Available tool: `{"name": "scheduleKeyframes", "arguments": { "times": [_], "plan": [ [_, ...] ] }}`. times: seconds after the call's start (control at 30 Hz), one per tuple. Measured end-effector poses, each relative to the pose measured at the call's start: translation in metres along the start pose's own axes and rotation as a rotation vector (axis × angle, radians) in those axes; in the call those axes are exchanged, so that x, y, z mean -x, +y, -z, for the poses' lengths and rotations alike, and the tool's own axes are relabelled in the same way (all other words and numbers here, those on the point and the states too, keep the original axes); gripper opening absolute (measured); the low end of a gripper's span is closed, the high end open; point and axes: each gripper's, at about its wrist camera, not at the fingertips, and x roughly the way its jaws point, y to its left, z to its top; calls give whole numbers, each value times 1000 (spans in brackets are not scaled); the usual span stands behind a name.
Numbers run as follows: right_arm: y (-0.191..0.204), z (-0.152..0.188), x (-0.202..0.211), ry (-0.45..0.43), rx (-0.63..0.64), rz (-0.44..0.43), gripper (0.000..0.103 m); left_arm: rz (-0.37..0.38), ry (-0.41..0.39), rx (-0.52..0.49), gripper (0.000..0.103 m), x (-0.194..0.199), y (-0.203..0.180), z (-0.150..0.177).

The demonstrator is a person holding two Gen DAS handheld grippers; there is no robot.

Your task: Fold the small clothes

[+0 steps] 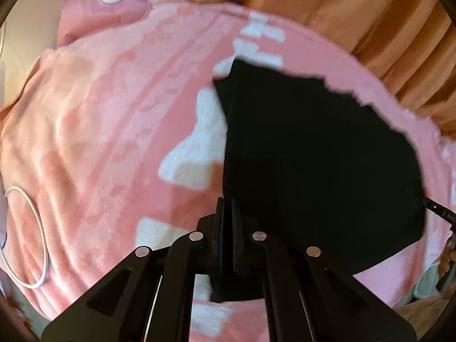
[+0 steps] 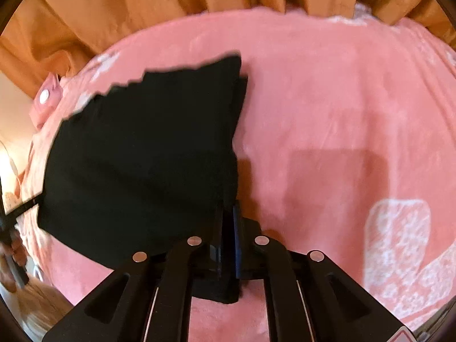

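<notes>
two grippers, left gripper (image 1: 228, 208) and right gripper (image 2: 228, 216), jaws each pinched narrow on one near corner of black garment (image 1: 313, 156), cloth spreading ahead of jaws over pink blanket (image 1: 114, 114)

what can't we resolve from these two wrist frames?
- Garment type: the black garment is featureless in both views, far edge motion-blurred.
- Grip points: each corner is hidden between the shut fingers of the left tool and right tool.
- Other tool: only a sliver shows at the frame edge in each view.
- White cable: cut off at the left edge, left wrist view.
</notes>
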Motion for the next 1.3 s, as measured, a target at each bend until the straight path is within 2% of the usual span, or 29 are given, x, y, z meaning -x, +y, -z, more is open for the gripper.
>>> {"name": "scheduleKeyframes", "arguments": {
  "times": [0.03, 0.07, 0.13, 0.17, 0.2, 0.3, 0.33, 0.37, 0.43, 0.47, 0.5, 0.57, 0.6, 0.7, 0.73, 0.8, 0.83, 0.9, 0.97, 1.03, 1.07, 1.1, 1.13, 1.17, 1.2, 1.23, 1.3],
  "plan": [
    [1, -5, 11, -42, -12, -2, 14, 23, -24, 11, 5, 5, -1, -5],
    [1, -14, 24, -104, -16, -5, 18, 41, -65, 20, 6, 12, -4, -13],
    [2, -30, 37, -189, -24, -15, 41, 42, -90, 18, 26, 11, -13, -30],
    [3, -41, 37, -213, -30, -27, 47, 44, -78, 24, 40, 2, -16, -44],
    [5, -50, 33, -215, -28, -40, 55, 43, -65, 35, 49, -7, -16, -51],
    [12, -79, -9, -135, -21, -33, 57, 18, -21, 86, 48, -42, -14, -74],
    [13, -84, -26, -108, -25, -26, 57, 6, -3, 91, 47, -52, -13, -77],
    [16, -87, -39, -77, -28, -21, 54, -20, 9, 95, 35, -62, -12, -78],
    [19, -86, -59, -14, -26, -37, 7, -79, -12, 76, 14, -63, -11, -76],
    [23, -86, -60, -10, -16, -66, 5, -85, -18, 58, 9, -62, -11, -78],
    [27, -87, -55, -36, 4, -60, 4, -89, -22, 54, 5, -61, -9, -79],
    [30, -91, -37, -106, 40, -50, 4, -112, -18, 65, 5, -66, 0, -80],
    [22, -92, -36, -112, 24, -44, 4, -99, -24, 72, 5, -68, 4, -80],
    [-6, -87, -67, -21, -58, -30, 2, -152, -41, 14, 5, -68, -7, -78],
    [-7, -84, -67, -49, -58, -44, 2, -170, -43, 1, 5, -67, -10, -77],
    [2, -87, -53, -65, -45, -20, 5, -185, -61, 22, 5, -56, -14, -78],
    [4, -86, -42, -92, -52, -17, 8, -179, -83, 25, 5, -46, -18, -78],
    [21, -82, -12, -163, -18, -15, 15, -109, -143, 0, 5, -18, -37, -74],
    [53, -66, 10, -192, 89, -77, 15, -38, -156, -43, 5, -3, -57, -59],
    [81, -46, 9, -144, 159, -171, 15, 7, -108, -103, 7, -7, -77, -37],
    [98, -30, -1, -79, 193, -236, 15, 19, -45, -143, 7, -18, -88, -22],
    [113, -17, -14, -13, 222, -265, 15, 29, 19, -172, 8, -30, -94, -11],
    [123, -4, -27, 48, 257, -266, 13, 24, 63, -190, 7, -41, -94, -2],
    [130, 10, -42, 105, 309, -221, 10, 22, 49, -203, 7, -41, -92, 2],
    [129, 18, -51, 127, 352, -169, 0, 2, 25, -232, 7, -37, -90, 4],
    [123, 21, -51, 115, 367, -174, 0, -33, 10, -255, 7, -33, -87, 6],
    [87, 15, -42, 113, 297, -122, 0, -107, -7, -237, 7, -28, -61, 9]
  ]
}}
